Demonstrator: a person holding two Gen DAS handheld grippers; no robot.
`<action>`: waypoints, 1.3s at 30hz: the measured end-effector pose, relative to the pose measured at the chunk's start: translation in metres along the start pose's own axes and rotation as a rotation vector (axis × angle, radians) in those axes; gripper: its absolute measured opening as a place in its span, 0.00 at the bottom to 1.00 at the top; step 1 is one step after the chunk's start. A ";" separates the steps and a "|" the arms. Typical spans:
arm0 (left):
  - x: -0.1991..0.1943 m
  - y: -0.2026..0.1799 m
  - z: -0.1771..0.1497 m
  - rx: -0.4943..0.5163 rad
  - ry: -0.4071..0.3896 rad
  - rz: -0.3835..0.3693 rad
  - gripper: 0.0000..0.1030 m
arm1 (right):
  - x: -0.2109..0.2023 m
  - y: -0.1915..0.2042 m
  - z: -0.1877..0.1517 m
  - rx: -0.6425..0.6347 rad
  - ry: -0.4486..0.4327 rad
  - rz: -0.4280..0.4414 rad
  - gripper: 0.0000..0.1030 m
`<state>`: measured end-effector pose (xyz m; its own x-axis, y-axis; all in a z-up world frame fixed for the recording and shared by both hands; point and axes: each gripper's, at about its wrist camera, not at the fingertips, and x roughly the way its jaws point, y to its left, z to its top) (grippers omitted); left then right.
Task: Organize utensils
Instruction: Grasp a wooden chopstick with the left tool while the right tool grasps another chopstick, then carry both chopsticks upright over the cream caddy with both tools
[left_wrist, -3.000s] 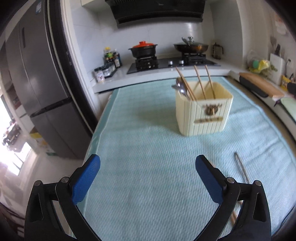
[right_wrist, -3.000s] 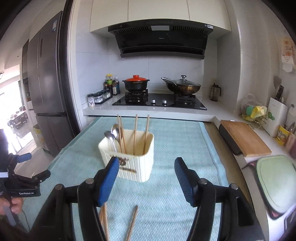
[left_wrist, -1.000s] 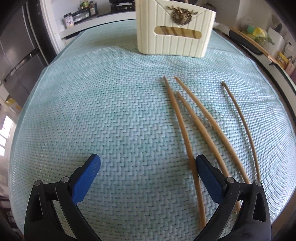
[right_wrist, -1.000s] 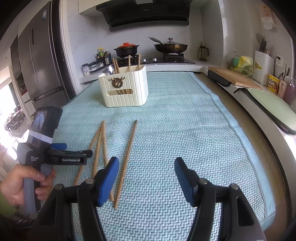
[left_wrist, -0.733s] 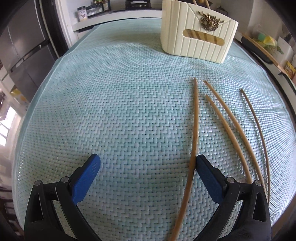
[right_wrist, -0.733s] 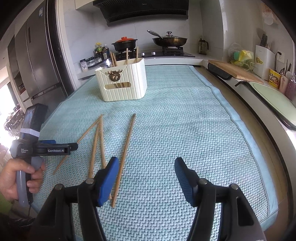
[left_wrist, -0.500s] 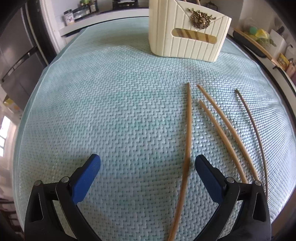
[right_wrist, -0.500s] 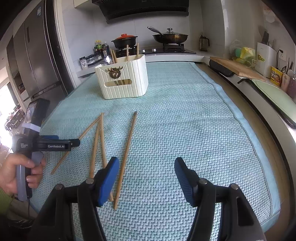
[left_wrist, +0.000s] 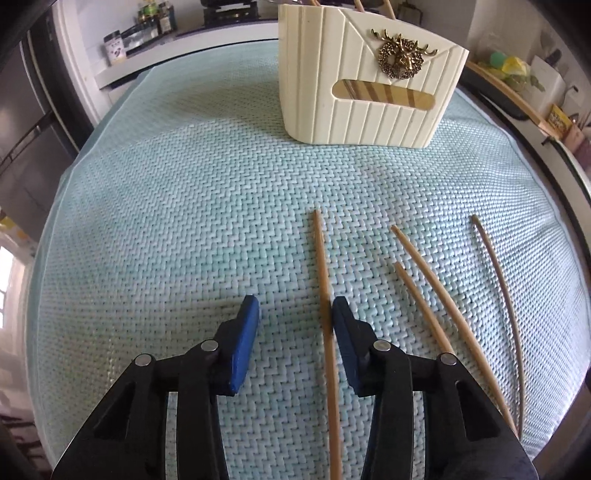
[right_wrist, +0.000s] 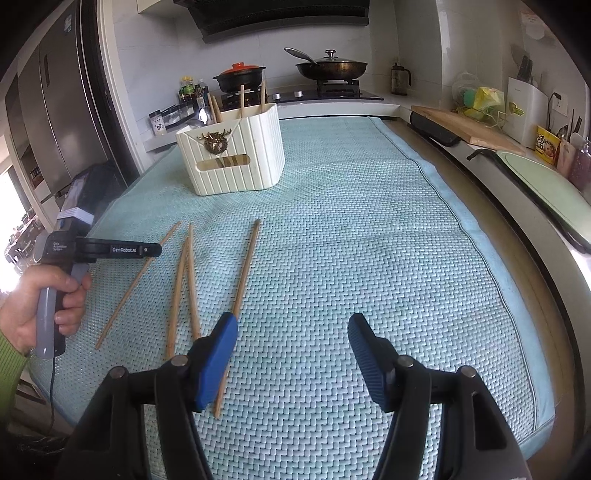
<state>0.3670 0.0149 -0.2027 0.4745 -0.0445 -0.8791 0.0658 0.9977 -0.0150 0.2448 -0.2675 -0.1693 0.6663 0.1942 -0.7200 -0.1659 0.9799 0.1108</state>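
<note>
Closest to the cameras, the left gripper sits low over the teal woven mat with its jaws partly closed but with a clear gap left, and the leftmost chopstick lies in that gap right against the inner face of the right-hand blue pad; the other pad isn't touching it, so it's not clamped. The right gripper is spread wide and has nothing in it, hovering over the mat with one chopstick running under its left pad. Nearer than the cream utensil holder there are four loose chopsticks in all: the crossed pair lies just right of the one in the left gripper, and the fourth is further right again. The holder itself stands upright on the far part of the mat, with more chopsticks and a spoon poking out the top. Behind the holder is the stove with a red-lidded pot and a wok.
</note>
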 end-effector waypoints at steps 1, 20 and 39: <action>0.000 0.000 -0.001 0.006 -0.001 -0.004 0.51 | 0.006 0.000 0.006 -0.011 0.005 0.007 0.62; 0.021 -0.010 0.035 0.089 0.053 -0.009 0.57 | 0.171 0.053 0.100 -0.151 0.310 0.035 0.46; -0.081 0.024 0.045 -0.033 -0.183 -0.142 0.03 | 0.076 0.033 0.149 0.009 0.068 0.204 0.06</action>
<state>0.3691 0.0405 -0.1103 0.6139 -0.1898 -0.7662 0.1158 0.9818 -0.1504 0.3986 -0.2134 -0.1185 0.5688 0.3856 -0.7264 -0.2856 0.9209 0.2652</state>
